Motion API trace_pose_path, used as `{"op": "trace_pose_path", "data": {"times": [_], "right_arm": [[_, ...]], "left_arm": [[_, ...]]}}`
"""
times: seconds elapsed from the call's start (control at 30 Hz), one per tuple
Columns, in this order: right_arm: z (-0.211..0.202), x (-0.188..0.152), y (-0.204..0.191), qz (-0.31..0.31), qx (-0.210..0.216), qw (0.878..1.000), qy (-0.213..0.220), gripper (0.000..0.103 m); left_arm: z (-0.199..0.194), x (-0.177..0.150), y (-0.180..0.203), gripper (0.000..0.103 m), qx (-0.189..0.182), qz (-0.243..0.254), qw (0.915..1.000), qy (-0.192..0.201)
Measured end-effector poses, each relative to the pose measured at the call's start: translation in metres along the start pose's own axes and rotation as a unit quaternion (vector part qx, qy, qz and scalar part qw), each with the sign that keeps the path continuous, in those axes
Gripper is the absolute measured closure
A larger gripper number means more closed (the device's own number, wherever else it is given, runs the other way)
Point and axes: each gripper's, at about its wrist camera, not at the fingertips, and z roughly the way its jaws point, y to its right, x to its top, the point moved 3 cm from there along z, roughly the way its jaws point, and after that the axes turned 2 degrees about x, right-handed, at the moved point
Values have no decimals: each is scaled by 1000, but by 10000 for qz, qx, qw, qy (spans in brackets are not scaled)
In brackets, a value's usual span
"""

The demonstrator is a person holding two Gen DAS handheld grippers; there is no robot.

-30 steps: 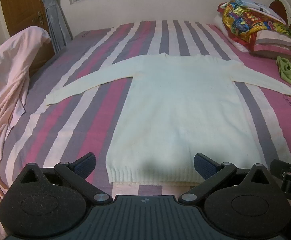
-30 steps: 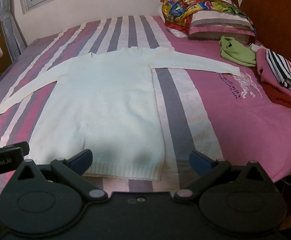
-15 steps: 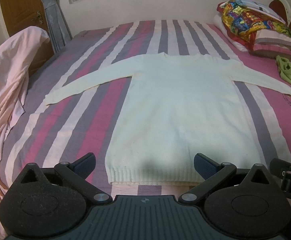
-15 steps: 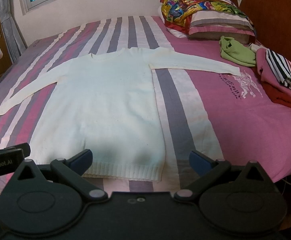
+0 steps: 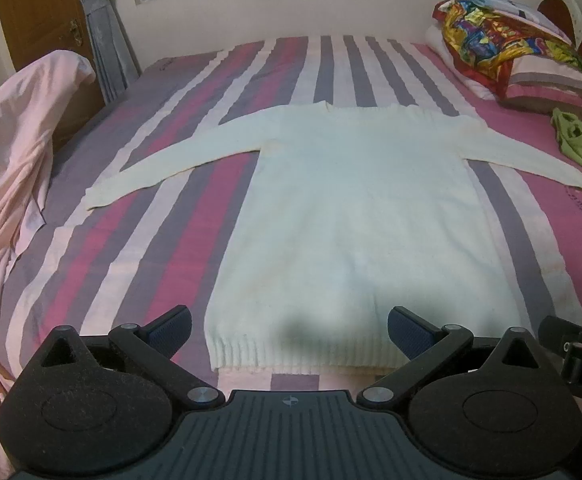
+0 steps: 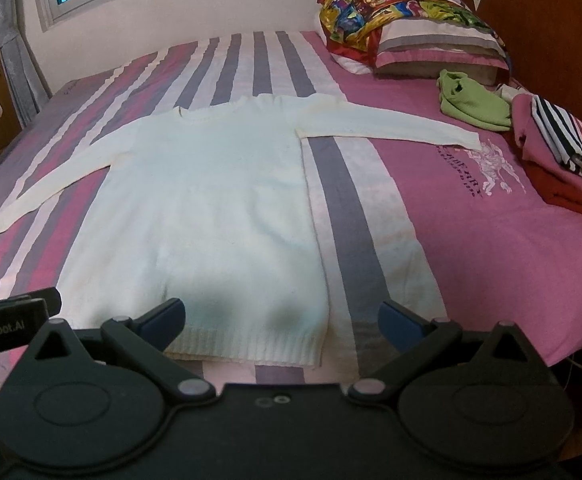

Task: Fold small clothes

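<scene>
A white long-sleeved knit sweater (image 5: 355,216) lies flat on the striped bed (image 5: 139,264), both sleeves spread out, ribbed hem nearest me. It also shows in the right wrist view (image 6: 211,208). My left gripper (image 5: 289,330) is open and empty, hovering over the hem. My right gripper (image 6: 281,320) is open and empty, above the hem's right corner. Neither touches the cloth.
A pink sheet (image 5: 7,184) hangs at the bed's left edge. Pillows and a colourful blanket (image 6: 407,24) lie at the head. A green garment (image 6: 473,100) and a pile of red, pink and striped clothes (image 6: 567,152) lie at the right, by the wooden headboard (image 6: 551,40).
Almost nothing. Both grippers stay open above the hem; the views shift only slightly.
</scene>
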Motion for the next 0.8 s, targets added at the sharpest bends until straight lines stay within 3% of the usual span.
{"op": "trace_pose_path", "data": {"times": [0.47,0.8], "right_arm": [[14,6,7,116,-12,9999,36,1],[36,22,24,363,-9,9993,103,1]], "left_arm": [[20,9,7,0,-41,20,9999,-123],[48,35,22,0,-107,76,9998,-131]]}}
